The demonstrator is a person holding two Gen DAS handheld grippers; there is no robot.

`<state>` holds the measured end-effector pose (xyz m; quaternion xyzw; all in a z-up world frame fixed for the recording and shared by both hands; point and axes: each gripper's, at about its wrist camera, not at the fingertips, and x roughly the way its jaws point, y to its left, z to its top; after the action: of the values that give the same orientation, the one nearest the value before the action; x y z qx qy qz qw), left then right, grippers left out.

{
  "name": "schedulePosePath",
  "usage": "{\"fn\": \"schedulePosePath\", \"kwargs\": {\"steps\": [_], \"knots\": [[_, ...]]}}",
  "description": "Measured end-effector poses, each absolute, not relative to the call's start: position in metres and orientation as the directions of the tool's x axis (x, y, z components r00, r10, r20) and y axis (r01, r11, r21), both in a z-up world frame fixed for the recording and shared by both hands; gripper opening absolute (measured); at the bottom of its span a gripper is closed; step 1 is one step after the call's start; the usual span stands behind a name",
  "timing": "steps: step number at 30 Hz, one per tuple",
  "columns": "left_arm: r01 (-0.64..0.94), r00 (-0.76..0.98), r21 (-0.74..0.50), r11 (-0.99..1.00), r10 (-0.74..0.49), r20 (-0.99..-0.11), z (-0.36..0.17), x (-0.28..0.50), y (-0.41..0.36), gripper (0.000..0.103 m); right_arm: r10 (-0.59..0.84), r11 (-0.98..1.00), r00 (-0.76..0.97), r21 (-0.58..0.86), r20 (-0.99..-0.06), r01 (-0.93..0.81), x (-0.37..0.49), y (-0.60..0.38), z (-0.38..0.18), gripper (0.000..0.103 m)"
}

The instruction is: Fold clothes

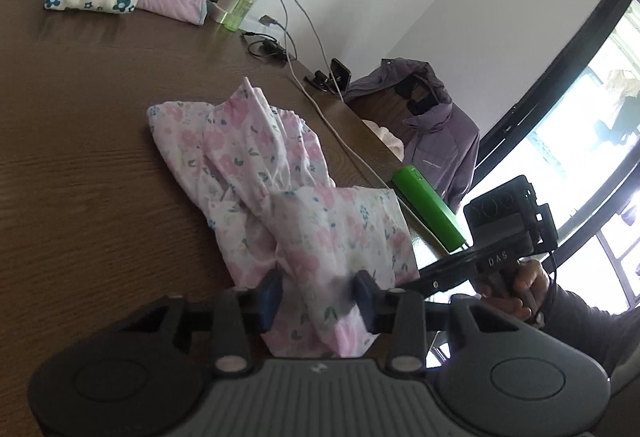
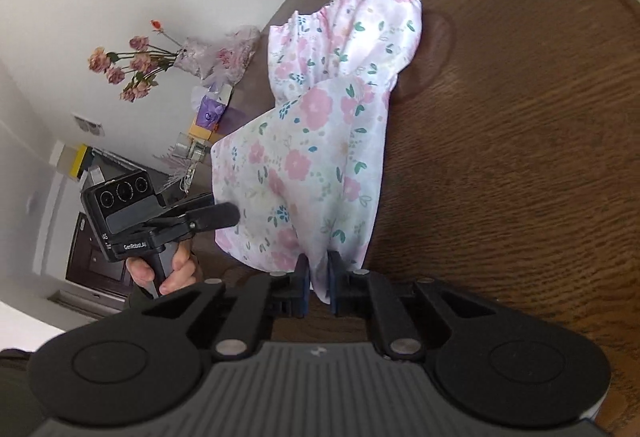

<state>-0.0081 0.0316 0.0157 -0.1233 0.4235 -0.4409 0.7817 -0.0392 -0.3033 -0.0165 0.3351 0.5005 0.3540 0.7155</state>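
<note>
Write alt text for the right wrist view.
The right gripper pinches the near edge of a pink floral garment lifted off a brown wooden table. The left gripper grips its other side.

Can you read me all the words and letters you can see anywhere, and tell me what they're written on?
"D A S": on the black arm of the right gripper.
"CenRobot.AI": on the camera mount of the left gripper.
Small white print on the chest of the purple jacket: too small to read.
Marks on the green box: blurred.
</note>
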Motion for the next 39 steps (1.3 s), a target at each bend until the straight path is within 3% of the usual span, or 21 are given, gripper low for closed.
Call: {"fn": "schedulePosePath", "kwargs": {"steps": [2,6,9,11,12,15,18,22,24,26,27,28,29,30,31,32,34,39], "knots": [[0.574,0.261,-0.565,0.593,-0.786,-0.560,0.012,-0.004,0.025,0.019,0.827,0.546,0.267,0.821,-0.496,-0.166,-0.041,-0.302,-0.012,0.012],[0.505,0.252,-0.635,0.585,-0.803,-0.540,-0.003,0.004,0.030,0.019,0.776,0.621,0.347,0.732,-0.526,-0.279,-0.054,-0.305,0.015,0.032],[0.478,0.260,-0.658,0.582,-0.809,-0.527,-0.007,0.006,0.034,0.021,0.634,0.760,0.544,0.571,-0.550,-0.309,-0.064,-0.308,0.038,0.032],[0.469,0.270,-0.658,0.589,-0.805,-0.528,-0.005,0.006,0.031,0.021,0.543,0.831,0.661,0.442,-0.518,-0.337,-0.071,-0.302,0.053,0.024],[0.464,0.275,-0.660,0.591,-0.804,-0.527,-0.005,0.006,0.031,0.021,0.533,0.843,0.680,0.388,-0.503,-0.374,-0.073,-0.293,0.058,0.013],[0.448,0.285,-0.662,0.600,-0.798,-0.531,-0.005,0.008,0.028,0.020,0.538,0.843,0.669,0.317,-0.512,-0.435,-0.067,-0.267,0.056,0.007],[0.428,0.319,-0.656,0.622,-0.783,-0.534,-0.003,0.008,0.028,0.025,0.446,0.892,0.682,0.224,-0.579,-0.393,-0.052,-0.247,0.041,0.007],[0.526,0.391,-0.536,0.660,-0.748,-0.537,0.020,-0.010,0.044,0.029,0.418,0.904,0.681,0.202,-0.601,-0.376,-0.046,-0.238,0.025,0.007],[0.605,0.399,-0.503,0.618,-0.781,-0.479,0.032,-0.027,0.052,0.038,0.419,0.904,0.681,0.208,-0.600,-0.373,-0.046,-0.239,0.024,0.007],[0.659,0.392,-0.471,0.587,-0.802,-0.451,0.033,-0.042,0.048,0.071,0.422,0.903,0.685,0.203,-0.595,-0.379,-0.046,-0.239,0.023,0.007],[0.677,0.390,-0.448,0.584,-0.801,-0.455,0.030,-0.048,0.042,0.072,0.421,0.903,0.685,0.201,-0.594,-0.381,-0.046,-0.239,0.023,0.007],[0.695,0.387,-0.424,0.581,-0.799,-0.460,0.026,-0.054,0.036,0.070,0.421,0.902,0.686,0.198,-0.594,-0.383,-0.045,-0.239,0.023,0.007],[0.695,0.383,-0.407,0.592,-0.785,-0.487,0.022,-0.057,0.030,0.061,0.421,0.902,0.685,0.198,-0.595,-0.383,-0.045,-0.239,0.023,0.007],[0.685,0.370,-0.411,0.602,-0.773,-0.515,0.017,-0.058,0.024,0.050,0.419,0.903,0.685,0.197,-0.596,-0.382,-0.045,-0.239,0.023,0.007],[0.662,0.366,-0.426,0.616,-0.762,-0.534,0.013,-0.057,0.023,0.032,0.418,0.904,0.685,0.196,-0.597,-0.381,-0.044,-0.239,0.023,0.007],[0.631,0.368,-0.449,0.633,-0.754,-0.544,0.008,-0.055,0.025,0.024,0.416,0.905,0.685,0.194,-0.598,-0.379,-0.044,-0.239,0.023,0.007],[0.591,0.367,-0.495,0.637,-0.758,-0.538,0.002,-0.052,0.032,0.026,0.402,0.909,0.692,0.171,-0.600,-0.380,-0.046,-0.236,0.024,0.007],[0.633,0.378,-0.425,0.647,-0.737,-0.560,0.008,-0.066,0.034,0.013,0.385,0.914,0.692,0.151,-0.610,-0.376,-0.045,-0.234,0.025,0.007]]}}
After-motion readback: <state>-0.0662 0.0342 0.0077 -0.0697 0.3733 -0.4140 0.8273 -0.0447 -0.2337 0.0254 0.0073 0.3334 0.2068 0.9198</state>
